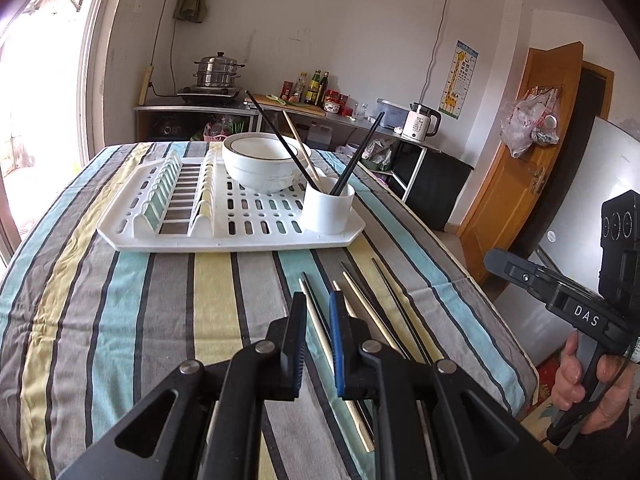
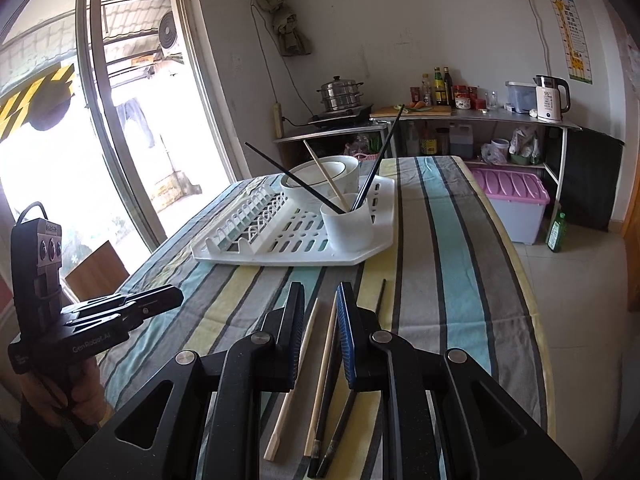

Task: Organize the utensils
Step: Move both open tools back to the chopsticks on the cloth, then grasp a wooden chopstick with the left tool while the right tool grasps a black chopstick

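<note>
Near ends of loose chopsticks vanish under my left jaws. Lower parts of three chopsticks hidden inside white cup ahead of my jaws. Bowl base partly hidden behind cup. Bottle labels on far shelf too small to read. Table near edge cut off below my right jaws.

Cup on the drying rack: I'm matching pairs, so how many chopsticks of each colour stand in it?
Black chopsticks: 2
Light wooden chopstick: 1
Total in the cup: 3
</note>
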The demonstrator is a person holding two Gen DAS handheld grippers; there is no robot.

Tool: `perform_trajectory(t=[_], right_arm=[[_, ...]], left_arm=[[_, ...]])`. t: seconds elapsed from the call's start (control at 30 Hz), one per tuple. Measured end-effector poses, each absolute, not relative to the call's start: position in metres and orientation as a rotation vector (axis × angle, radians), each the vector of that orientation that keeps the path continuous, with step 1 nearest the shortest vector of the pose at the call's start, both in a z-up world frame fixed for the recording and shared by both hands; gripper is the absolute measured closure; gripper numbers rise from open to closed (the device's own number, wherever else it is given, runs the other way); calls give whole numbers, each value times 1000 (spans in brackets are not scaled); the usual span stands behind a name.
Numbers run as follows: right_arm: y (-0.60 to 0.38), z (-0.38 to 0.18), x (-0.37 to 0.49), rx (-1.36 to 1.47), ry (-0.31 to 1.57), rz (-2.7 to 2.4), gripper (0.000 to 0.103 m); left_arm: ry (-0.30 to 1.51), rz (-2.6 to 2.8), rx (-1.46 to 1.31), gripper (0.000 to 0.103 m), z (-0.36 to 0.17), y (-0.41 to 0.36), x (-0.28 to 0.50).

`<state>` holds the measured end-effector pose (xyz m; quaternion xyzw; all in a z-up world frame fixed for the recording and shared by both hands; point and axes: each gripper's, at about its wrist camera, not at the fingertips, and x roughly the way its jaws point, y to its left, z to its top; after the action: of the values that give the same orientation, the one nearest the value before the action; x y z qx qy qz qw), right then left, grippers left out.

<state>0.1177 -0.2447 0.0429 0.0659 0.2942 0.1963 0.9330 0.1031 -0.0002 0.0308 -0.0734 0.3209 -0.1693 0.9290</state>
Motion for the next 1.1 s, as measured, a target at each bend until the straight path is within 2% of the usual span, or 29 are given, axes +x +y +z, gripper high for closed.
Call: perform_trajectory(t=[1.1], right_arm=[[-244, -8, 155, 126, 758, 387, 86]], left_arm=[[881, -305, -83, 91, -26, -39, 163]])
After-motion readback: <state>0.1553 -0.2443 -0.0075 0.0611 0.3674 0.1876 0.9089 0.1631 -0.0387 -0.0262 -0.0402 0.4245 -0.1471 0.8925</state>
